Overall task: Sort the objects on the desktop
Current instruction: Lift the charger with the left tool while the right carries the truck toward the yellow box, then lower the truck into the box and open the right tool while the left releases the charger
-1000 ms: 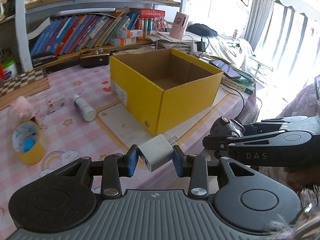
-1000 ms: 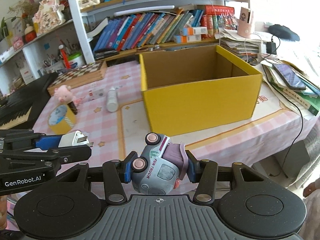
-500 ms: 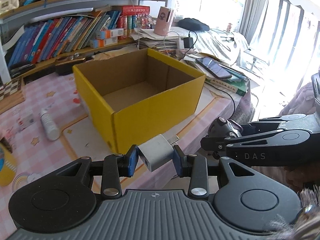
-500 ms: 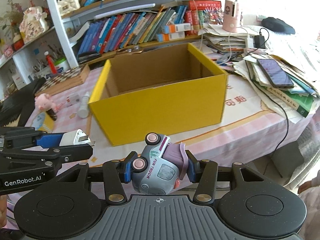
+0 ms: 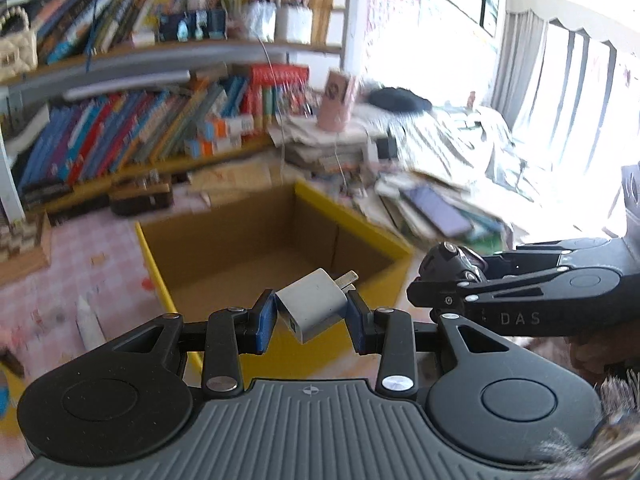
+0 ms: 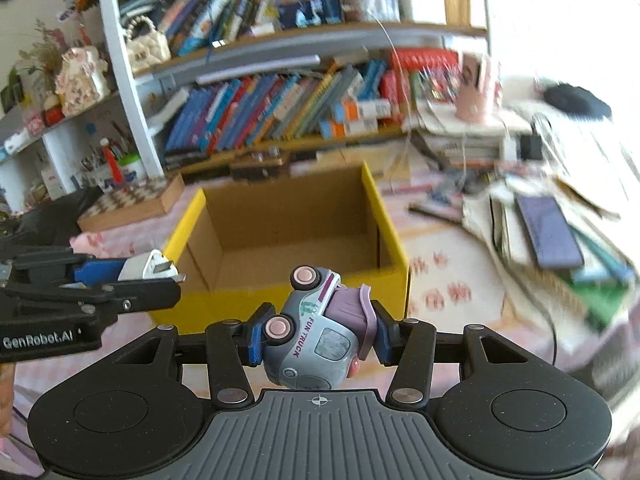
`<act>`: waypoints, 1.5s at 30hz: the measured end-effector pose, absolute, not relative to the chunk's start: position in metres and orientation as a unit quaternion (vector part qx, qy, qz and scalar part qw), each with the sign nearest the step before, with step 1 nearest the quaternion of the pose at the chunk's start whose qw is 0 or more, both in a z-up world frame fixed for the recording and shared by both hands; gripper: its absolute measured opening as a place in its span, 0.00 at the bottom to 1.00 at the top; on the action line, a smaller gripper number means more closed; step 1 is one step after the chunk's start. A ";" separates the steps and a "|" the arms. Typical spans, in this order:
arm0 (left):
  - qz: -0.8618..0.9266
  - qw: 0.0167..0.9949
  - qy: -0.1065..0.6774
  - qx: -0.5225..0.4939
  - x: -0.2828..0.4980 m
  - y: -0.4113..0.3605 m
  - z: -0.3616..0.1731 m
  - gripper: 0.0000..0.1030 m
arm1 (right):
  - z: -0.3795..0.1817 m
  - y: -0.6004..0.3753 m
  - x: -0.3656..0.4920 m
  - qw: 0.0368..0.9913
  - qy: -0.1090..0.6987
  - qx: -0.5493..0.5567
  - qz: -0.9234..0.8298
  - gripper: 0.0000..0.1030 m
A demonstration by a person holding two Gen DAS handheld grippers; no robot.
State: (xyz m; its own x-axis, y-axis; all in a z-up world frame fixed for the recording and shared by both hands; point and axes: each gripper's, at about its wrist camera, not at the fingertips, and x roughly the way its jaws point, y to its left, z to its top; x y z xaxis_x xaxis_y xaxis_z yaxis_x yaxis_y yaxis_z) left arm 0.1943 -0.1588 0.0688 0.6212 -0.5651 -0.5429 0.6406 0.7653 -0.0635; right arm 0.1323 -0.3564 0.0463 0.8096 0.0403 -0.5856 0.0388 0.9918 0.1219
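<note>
Jaws of the left gripper (image 5: 311, 316) pinch a white charger plug (image 5: 312, 310); the right gripper (image 6: 316, 338) clamps a toy truck (image 6: 316, 336). Both hover near the open yellow box (image 6: 394, 248) on the table. Best release each above the cardboard floor, past the near rim; paper stacks crowd the right.

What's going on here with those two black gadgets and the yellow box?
A person is tidying a desk using two handheld grippers. The left gripper has its jaws shut on a white charger plug, and the right gripper has its jaws shut on a small toy truck. Both are held in front of the open yellow box, whose visible floor looks bare. Neither item has been dropped in yet.
</note>
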 end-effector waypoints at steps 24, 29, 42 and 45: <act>-0.219 0.903 0.351 0.115 0.354 -0.213 0.015 0.33 | 0.003 -0.356 0.331 0.906 0.380 -0.133 0.128 0.48; -0.207 0.892 0.378 0.138 0.375 -0.222 -0.004 0.33 | -0.016 -0.343 0.353 0.880 0.409 -0.184 0.155 0.48; -0.198 0.878 0.388 0.196 0.382 -0.240 -0.020 0.34 | -0.040 -0.330 0.377 0.841 0.455 -0.230 0.180 0.48; -0.199 0.876 0.391 0.200 0.382 -0.242 -0.020 0.36 | -0.043 -0.327 0.376 0.834 0.460 -0.240 0.187 0.48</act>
State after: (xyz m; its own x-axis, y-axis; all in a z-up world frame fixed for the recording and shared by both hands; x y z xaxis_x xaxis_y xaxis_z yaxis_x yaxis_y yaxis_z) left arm 0.3817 -0.2415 -0.0196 0.6154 -0.1936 -0.7641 0.5057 0.8406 0.1943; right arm 0.3762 -0.3271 -0.0426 0.5064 0.0905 -0.8575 -0.5319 0.8155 -0.2281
